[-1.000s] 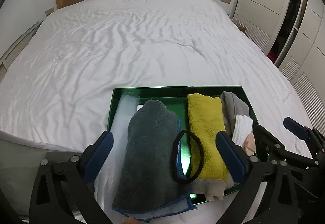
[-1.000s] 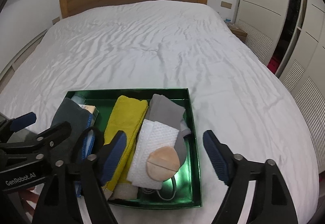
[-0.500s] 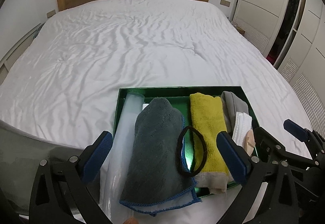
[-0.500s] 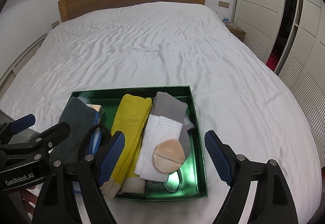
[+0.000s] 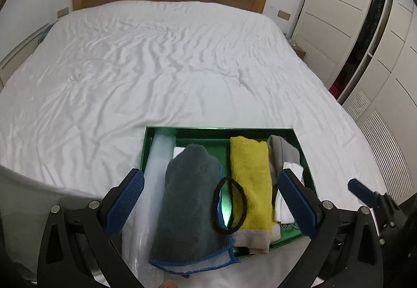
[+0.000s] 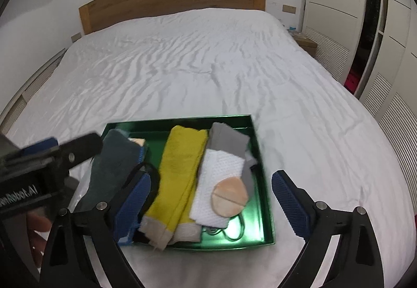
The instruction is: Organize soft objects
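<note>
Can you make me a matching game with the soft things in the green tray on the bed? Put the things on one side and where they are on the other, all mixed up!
Things:
1. dark grey fluffy towel with blue edging
2. folded yellow towel
3. thin black hair band loop
4. round peach powder puff

Places in the shiny green tray:
A. on top of the white waffle cloth
B. in the middle, between the dark towel and the grey cloth
C. on the left, hanging over the near rim
D. lying across the gap between the dark and yellow towels

Pairs: 1-C, 2-B, 3-D, 4-A

Green tray (image 6: pixel 268 212) of folded cloths (image 6: pixel 179 173)
</note>
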Action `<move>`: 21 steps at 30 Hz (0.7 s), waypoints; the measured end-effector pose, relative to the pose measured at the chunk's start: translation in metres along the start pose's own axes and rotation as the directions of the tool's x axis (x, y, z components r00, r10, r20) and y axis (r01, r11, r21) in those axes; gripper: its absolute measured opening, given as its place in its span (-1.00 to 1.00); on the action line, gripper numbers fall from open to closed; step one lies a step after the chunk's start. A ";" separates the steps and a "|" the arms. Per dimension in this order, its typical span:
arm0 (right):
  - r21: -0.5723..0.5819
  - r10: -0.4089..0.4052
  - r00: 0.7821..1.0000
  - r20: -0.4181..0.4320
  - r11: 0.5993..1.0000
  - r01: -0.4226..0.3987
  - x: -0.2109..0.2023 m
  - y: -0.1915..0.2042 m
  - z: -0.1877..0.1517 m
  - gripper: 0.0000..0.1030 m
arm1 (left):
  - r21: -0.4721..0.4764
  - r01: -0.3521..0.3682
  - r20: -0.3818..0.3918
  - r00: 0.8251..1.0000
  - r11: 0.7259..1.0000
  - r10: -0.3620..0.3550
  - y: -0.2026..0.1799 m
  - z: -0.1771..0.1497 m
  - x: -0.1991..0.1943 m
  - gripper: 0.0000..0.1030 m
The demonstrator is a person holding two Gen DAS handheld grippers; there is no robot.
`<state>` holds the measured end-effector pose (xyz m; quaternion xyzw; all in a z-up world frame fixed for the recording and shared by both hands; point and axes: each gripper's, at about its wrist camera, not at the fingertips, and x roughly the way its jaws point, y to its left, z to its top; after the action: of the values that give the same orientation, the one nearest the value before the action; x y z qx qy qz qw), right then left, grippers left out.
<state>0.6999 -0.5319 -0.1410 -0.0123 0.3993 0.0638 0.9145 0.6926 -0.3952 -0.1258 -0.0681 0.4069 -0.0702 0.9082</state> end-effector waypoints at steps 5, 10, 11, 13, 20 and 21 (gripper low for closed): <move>0.004 -0.029 1.000 -0.003 1.000 0.029 -0.005 0.003 -0.006 0.97 | -0.005 0.009 0.011 1.000 1.000 -0.009 0.005 0.001 -0.007 0.96; 0.027 -0.117 0.993 0.004 0.993 0.116 -0.030 -0.008 -0.029 0.99 | 0.006 0.141 0.013 0.990 0.990 -0.141 -0.009 -0.013 -0.037 0.96; 0.039 -0.138 0.990 0.003 0.990 0.138 -0.038 -0.011 -0.037 0.99 | 0.017 0.179 0.010 0.984 0.984 -0.179 -0.014 -0.019 -0.047 0.96; 0.066 -0.179 0.984 -0.002 0.982 0.178 -0.057 -0.016 -0.056 0.99 | 0.025 0.253 0.006 0.967 0.967 -0.254 -0.019 -0.032 -0.068 0.96; 0.175 -0.309 0.951 -0.023 0.935 0.308 -0.174 0.023 -0.146 0.99 | 0.073 0.422 -0.019 0.906 0.904 -0.422 0.025 -0.123 -0.176 0.97; 0.187 -0.317 0.948 -0.018 0.931 0.315 -0.194 0.036 -0.156 0.99 | 0.081 0.412 -0.021 0.911 0.908 -0.411 0.042 -0.135 -0.192 0.97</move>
<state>0.4514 -0.5279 -0.1040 0.0101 0.3904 -0.1219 0.9125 0.4681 -0.3283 -0.0828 -0.1143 0.3817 -0.2769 0.8744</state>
